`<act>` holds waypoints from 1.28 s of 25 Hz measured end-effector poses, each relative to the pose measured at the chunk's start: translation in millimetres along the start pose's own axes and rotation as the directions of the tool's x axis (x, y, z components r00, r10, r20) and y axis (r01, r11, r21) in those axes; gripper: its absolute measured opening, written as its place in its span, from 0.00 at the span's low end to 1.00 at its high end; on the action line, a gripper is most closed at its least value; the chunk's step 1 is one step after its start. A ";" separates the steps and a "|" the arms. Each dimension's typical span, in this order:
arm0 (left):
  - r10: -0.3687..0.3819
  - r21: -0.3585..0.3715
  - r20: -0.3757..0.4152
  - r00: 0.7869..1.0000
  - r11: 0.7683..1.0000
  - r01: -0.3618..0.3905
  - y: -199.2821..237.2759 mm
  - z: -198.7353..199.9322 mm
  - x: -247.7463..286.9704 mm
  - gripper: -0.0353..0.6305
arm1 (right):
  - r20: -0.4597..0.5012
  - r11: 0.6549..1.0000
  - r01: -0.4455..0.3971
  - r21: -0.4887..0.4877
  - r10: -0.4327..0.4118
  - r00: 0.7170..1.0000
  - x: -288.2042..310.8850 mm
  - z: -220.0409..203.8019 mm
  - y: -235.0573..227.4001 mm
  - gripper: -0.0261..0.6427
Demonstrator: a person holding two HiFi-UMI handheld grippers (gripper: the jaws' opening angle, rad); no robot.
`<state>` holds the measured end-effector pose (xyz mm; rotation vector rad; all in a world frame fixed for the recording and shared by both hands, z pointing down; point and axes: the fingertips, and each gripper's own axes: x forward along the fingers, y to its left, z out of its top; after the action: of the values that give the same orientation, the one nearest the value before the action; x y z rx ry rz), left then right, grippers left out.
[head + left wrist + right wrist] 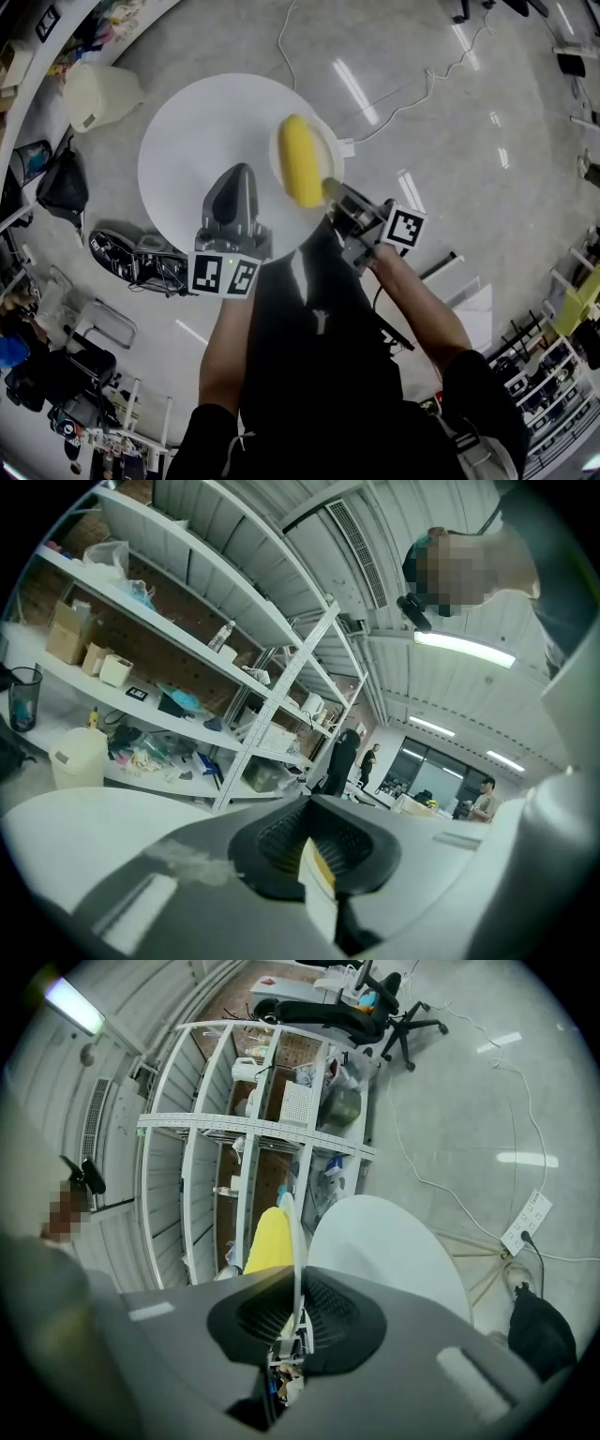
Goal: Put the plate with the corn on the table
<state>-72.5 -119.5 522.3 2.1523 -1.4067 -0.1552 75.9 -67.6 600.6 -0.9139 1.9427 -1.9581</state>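
A glossy grey floor filled most of the head view, with a cable trailing across its upper part. White shelving ran across the upper middle of the right gripper view, its shelves crowded. A round white table stood at the upper centre-left of the head view. A pale bin sat on the floor at the upper left, with a black bag below it in the frame.

The plate was over the table's right edge. Whether it touched the top could not be told. The right gripper had its jaws clamped on the plate's rim. The yellow corn lay on the plate. The left gripper hovered over the table's lower part, jaws together and holding nothing.
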 end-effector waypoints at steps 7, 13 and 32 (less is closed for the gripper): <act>-0.007 -0.007 -0.015 1.000 1.000 0.007 13.6 -18.5 16.0 0.06 | -0.010 1.000 -0.001 0.005 0.001 1.000 18.9 9.0 -25.6 0.09; 0.003 -0.017 -0.009 1.000 1.000 -0.003 20.7 -29.5 21.4 0.06 | -0.021 1.000 0.002 0.022 -0.001 1.000 28.0 6.9 -44.6 0.09; 0.021 -0.045 -0.012 1.000 0.999 -0.021 36.5 -49.0 37.5 0.06 | -0.018 0.998 0.028 0.049 -0.027 0.999 45.9 16.4 -77.4 0.09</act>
<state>-66.5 -144.0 589.4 2.0983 -1.4058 -0.1646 69.6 -100.2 685.9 -0.9187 1.8927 -2.0261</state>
